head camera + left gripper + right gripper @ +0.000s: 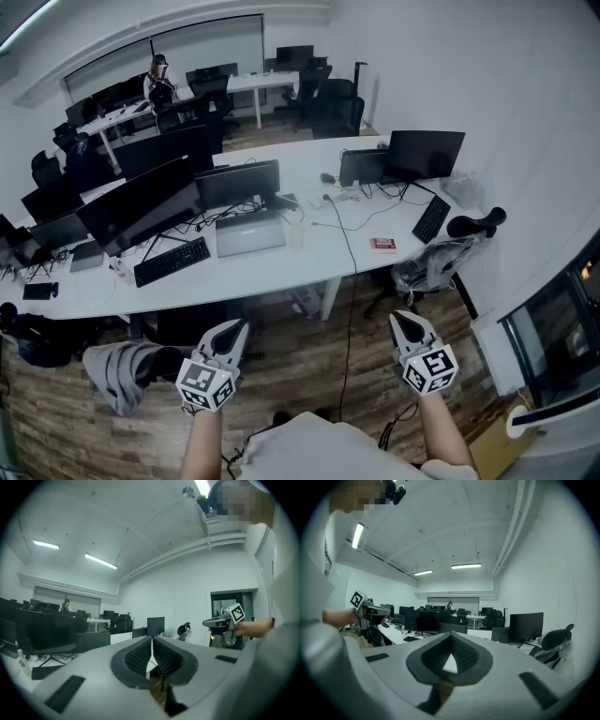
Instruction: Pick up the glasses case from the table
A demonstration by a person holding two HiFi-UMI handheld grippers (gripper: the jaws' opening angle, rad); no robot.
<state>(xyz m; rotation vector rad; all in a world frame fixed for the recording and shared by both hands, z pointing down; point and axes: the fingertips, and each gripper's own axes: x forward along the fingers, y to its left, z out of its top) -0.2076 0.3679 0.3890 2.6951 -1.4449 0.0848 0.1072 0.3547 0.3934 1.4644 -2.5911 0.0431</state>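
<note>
nearest, short of the long white table [281, 270] and above the wood floor [309, 352], both tongs are held out side by side, well apart from each other and from the table. the left gripper [233, 325] has its jaws pressed together with nothing between them. the right gripper [404, 320] also has its tips meeting and holds nothing. a grey jacket [117, 373] hangs over a chair to the left of the left gripper, on the near side of the table. an office chair [439, 262] stands at the table's right end.

on the table, a black keyboard [172, 261] and an open laptop [249, 232] sit near its front edge. a small flat red thing [382, 244] lies to their right, close to that edge. whether it is the glasses case i cannot tell. dark monitors [141, 199] stand further back on the table.

beyond the table, a person [159, 82] sits at a far desk.
</note>
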